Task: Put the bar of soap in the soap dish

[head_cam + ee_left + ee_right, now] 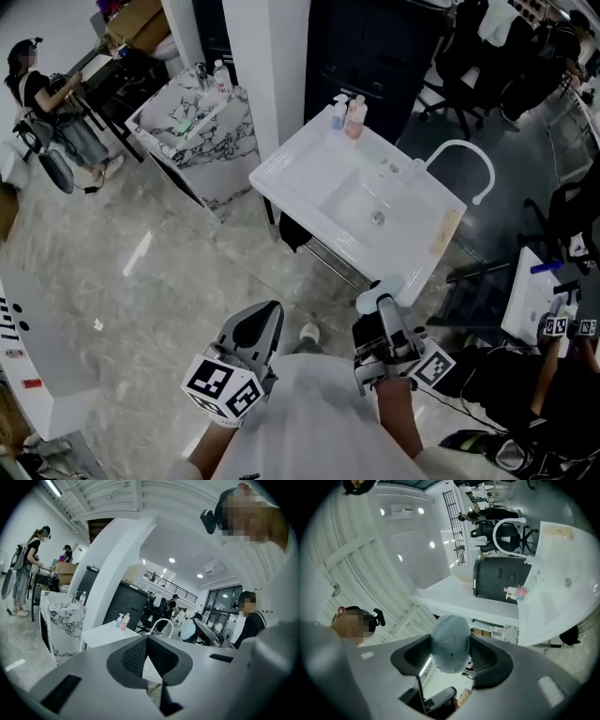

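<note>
The right gripper [451,656] gripped the pale blue bar of soap [450,639] between its jaws. The left gripper [147,645] beside it was pinched closed, empty. The sink [305,164] stood well ahead, with a tan tray [447,230], perhaps the soap dish, on its rim. Squeezed harder, the rounded soap could squirt loose in transit.

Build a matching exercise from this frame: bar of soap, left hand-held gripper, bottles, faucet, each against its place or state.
1 bar of soap
2 left hand-held gripper
3 bottles
4 faucet

A on the sink's far corner
B shut, empty
C white arch at the sink's side
D clamped in the right hand-held gripper

Pairs: 1-D, 2-B, 3-A, 4-C
</note>
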The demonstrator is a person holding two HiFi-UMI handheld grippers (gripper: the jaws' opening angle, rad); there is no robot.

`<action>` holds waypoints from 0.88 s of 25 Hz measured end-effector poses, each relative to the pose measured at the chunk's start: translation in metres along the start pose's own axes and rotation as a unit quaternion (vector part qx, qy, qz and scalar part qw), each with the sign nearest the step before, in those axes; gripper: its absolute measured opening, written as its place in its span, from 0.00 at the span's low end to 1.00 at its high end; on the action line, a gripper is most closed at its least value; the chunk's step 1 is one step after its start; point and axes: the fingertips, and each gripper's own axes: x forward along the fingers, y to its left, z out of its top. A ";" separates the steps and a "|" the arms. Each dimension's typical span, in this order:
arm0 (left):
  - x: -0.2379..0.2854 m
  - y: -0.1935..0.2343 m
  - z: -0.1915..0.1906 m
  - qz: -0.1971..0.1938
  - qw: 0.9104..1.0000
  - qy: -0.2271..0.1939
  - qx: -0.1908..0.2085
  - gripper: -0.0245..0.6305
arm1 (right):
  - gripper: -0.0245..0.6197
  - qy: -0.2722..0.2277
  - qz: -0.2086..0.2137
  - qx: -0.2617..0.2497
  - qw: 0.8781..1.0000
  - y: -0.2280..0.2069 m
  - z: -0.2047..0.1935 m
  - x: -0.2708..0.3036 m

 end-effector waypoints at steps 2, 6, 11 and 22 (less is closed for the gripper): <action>0.014 -0.002 0.003 0.003 1.000 -0.005 0.002 0.05 | 0.46 0.002 0.005 -0.003 1.000 -0.007 0.013 0.004; 0.037 -0.003 0.006 0.007 1.000 -0.005 0.001 0.05 | 0.46 0.000 0.008 -0.005 1.000 -0.016 0.035 0.010; 0.051 -0.014 -0.002 0.004 1.000 0.012 -0.002 0.05 | 0.46 -0.008 -0.003 0.001 1.000 -0.027 0.049 0.002; 0.079 -0.002 -0.005 -0.009 0.999 0.035 -0.008 0.05 | 0.46 -0.022 -0.026 0.016 0.999 -0.052 0.055 0.008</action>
